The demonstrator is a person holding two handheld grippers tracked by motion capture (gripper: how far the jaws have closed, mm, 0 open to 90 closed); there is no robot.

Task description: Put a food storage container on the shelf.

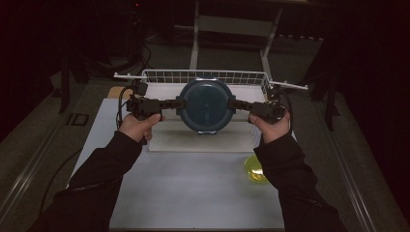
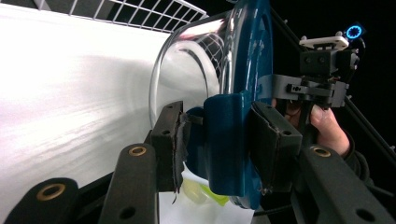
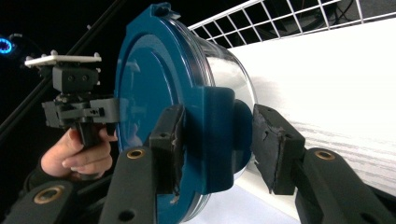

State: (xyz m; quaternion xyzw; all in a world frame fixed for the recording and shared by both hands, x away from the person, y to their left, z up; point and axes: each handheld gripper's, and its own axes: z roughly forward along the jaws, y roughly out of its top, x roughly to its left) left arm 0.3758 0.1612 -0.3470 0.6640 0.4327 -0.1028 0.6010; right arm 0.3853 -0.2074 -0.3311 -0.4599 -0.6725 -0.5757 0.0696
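Note:
A round clear glass container with a dark blue lid (image 1: 205, 104) hangs in the air between both grippers, over the white mat (image 1: 203, 141). It lies on its side, with the lid facing the person. My left gripper (image 1: 180, 103) comes in from the left and is shut on the lid's blue side latch (image 2: 224, 140). My right gripper (image 1: 232, 103) comes in from the right and is shut on the opposite latch (image 3: 219, 135). In the left gripper view the glass body (image 2: 187, 60) points at the mat. The right gripper view has the lid (image 3: 144, 79) facing left, toward the other hand.
A white wire rack (image 1: 212, 76) stands along the far edge of the mat, right behind the container. A yellow-green dish (image 1: 255, 169) lies on the white table (image 1: 193, 193) beside the right forearm. Dark floor surrounds the table.

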